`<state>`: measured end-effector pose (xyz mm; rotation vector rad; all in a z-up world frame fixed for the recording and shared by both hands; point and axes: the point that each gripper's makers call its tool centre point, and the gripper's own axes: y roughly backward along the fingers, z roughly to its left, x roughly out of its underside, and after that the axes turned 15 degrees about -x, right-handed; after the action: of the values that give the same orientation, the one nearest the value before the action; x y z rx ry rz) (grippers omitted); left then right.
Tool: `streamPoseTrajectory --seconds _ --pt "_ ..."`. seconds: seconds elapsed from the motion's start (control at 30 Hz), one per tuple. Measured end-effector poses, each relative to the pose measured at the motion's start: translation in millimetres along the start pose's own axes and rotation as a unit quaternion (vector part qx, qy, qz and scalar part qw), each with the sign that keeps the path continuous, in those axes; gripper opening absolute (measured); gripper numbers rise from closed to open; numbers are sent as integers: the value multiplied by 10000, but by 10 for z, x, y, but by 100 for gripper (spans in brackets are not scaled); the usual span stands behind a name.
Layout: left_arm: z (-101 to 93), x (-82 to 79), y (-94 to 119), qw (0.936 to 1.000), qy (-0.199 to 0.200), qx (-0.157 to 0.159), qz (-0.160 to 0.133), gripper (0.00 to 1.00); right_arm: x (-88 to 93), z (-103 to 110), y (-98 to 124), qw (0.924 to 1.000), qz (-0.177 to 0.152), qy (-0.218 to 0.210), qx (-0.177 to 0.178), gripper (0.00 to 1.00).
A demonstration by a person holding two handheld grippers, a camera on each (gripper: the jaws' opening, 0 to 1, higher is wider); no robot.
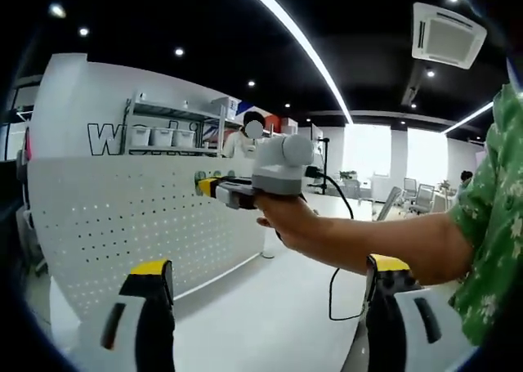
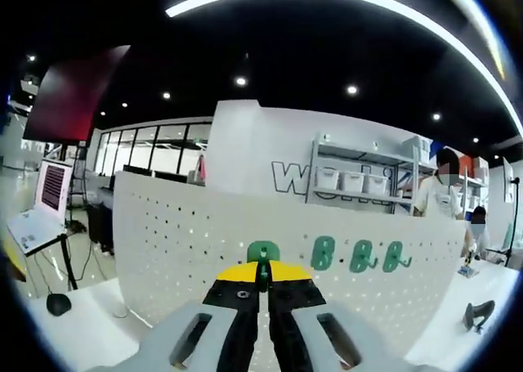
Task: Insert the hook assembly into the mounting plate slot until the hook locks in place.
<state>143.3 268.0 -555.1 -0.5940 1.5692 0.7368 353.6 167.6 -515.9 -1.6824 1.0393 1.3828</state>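
Note:
The white perforated mounting plate stands upright on the table. Three green hooks hang on its upper right part. My right gripper is shut on another green hook, held up against the plate just left of those three. In the left gripper view the plate fills the left side, and the right gripper, held by a person's hand, has its yellow tips at the plate's top right edge. My left gripper is open, jaws wide apart, with nothing between them, well back from the plate.
A white table carries the plate. A black cable hangs from the right gripper. A small black part lies at the right, a mouse and a laptop at the left. Behind are a shelf with bins and a person.

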Motion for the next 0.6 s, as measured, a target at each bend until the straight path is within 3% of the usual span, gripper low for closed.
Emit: streamPoseTrajectory --seconds 0.37,0.6 --pt "91 40 -35 9999 -4 -25 102 100 -5 -141 -238 9998 -41 105 185 1" --pt "113 82 -76 9999 23 12 171 100 48 -209 -347 9996 -60 -118 267 1"
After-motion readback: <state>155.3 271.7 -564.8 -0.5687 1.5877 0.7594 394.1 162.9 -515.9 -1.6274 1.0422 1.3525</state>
